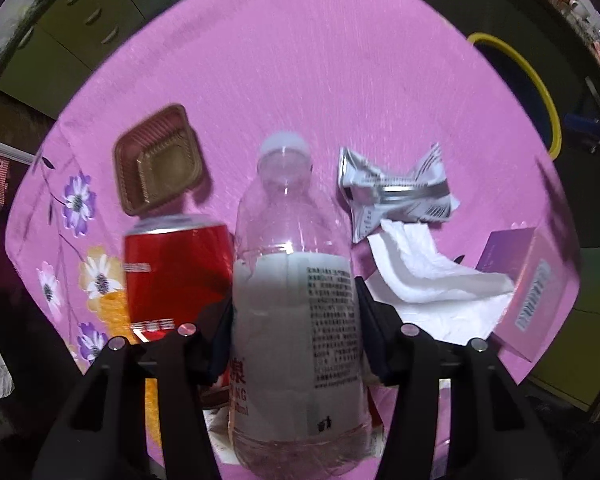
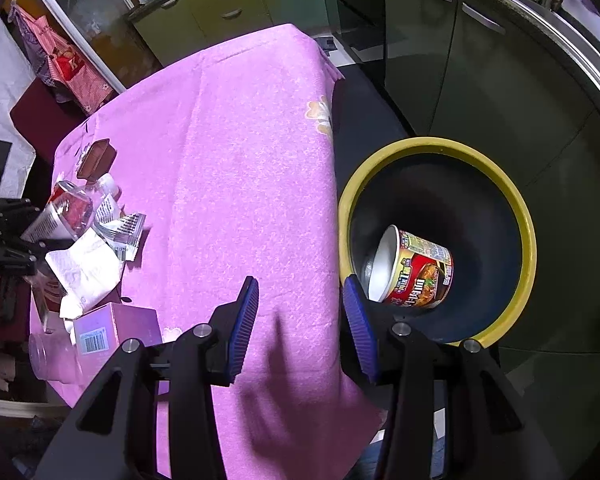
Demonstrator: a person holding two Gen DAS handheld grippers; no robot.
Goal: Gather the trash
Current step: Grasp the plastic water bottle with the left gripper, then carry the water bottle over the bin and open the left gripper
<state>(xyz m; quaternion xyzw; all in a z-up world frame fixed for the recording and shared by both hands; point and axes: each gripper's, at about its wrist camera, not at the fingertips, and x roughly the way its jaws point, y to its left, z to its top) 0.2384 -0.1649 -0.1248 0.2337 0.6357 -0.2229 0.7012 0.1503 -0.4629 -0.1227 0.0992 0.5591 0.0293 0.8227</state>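
Observation:
My left gripper (image 1: 294, 304) is shut on a clear plastic bottle (image 1: 296, 280) with a white label, held upright above the pink tablecloth (image 1: 280, 60). Behind it are a red can (image 1: 172, 268), a brown plastic tray (image 1: 158, 160), a crumpled silver wrapper (image 1: 396, 192), white tissue (image 1: 424, 272) and a purple box (image 1: 528, 284). My right gripper (image 2: 300, 312) is open and empty, above the table edge beside the yellow-rimmed bin (image 2: 530, 240). An instant noodle cup (image 2: 412, 268) lies inside the bin.
Green cabinets (image 2: 460, 60) stand behind the bin. In the right wrist view the trash pile (image 2: 92, 240) is at the table's left side, with a clear jar (image 2: 52, 356) near the purple box (image 2: 112, 328).

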